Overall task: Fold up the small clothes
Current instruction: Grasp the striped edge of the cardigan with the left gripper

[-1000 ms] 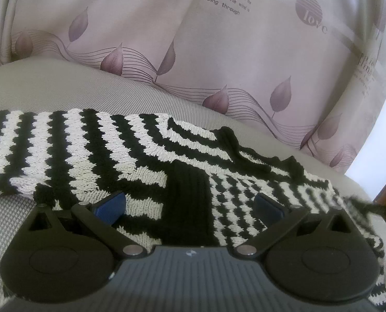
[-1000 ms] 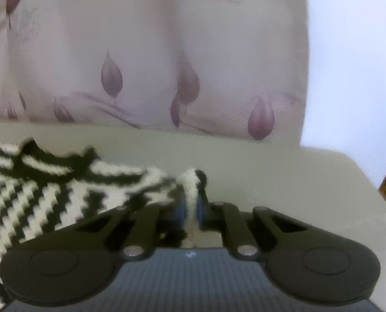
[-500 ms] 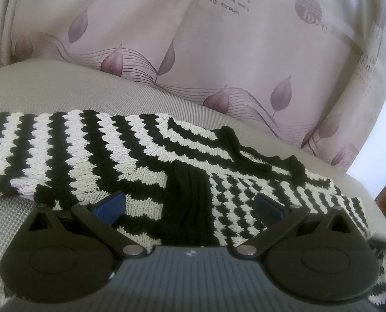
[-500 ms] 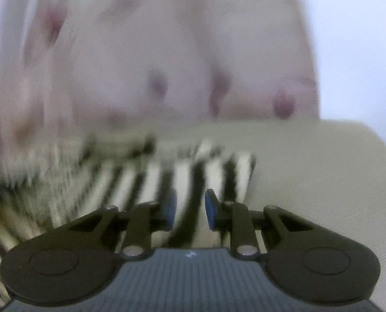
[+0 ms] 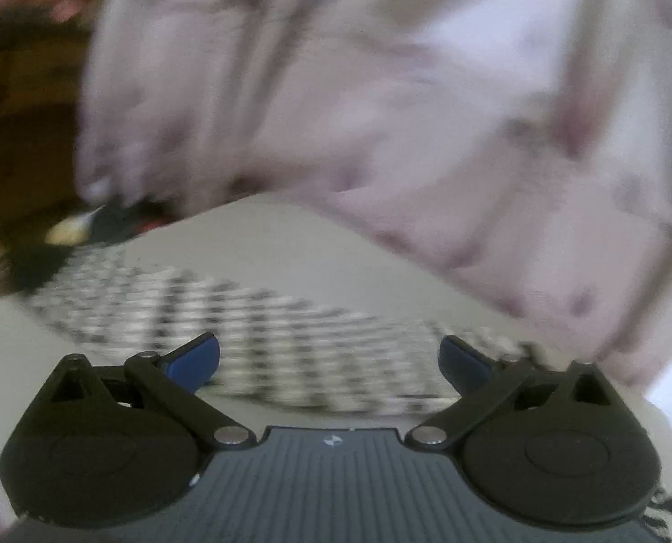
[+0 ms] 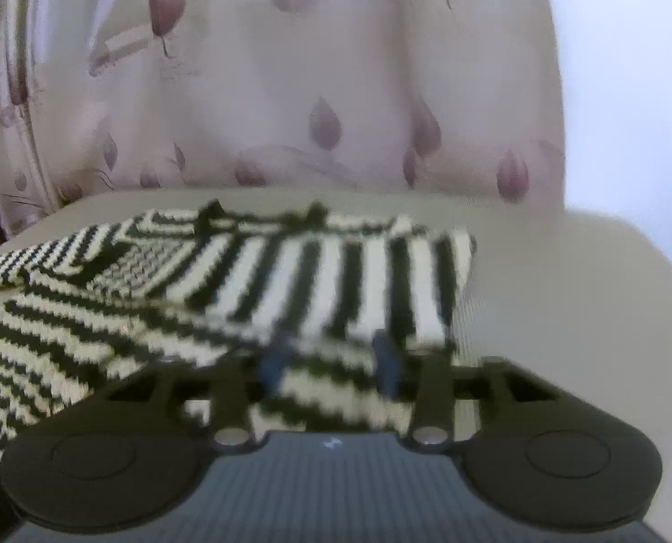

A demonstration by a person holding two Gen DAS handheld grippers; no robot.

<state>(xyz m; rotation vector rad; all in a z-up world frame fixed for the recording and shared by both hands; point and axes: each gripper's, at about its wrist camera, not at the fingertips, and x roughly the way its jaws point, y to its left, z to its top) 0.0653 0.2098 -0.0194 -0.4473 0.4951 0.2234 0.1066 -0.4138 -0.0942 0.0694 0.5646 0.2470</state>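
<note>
A small black-and-white striped knit sweater (image 6: 290, 280) lies on the grey cushion (image 6: 562, 298), its right sleeve folded over the body. My right gripper (image 6: 331, 362) is open just above the sweater's near edge, holding nothing. In the left wrist view, blurred by motion, the sweater (image 5: 245, 316) lies ahead on the cushion. My left gripper (image 5: 329, 359) is wide open and empty above its near edge.
A pink curtain with leaf prints (image 6: 290, 90) hangs behind the cushion. Dark wooden furniture (image 5: 23, 113) and some small blurred items (image 5: 69, 231) show at the left. The cushion's right edge (image 6: 652, 271) drops off near the bright wall.
My right gripper let go of the sleeve, opened wider and pulled back; the sleeve now lies folded on the body. My left gripper swung quickly to the left, staying open.
</note>
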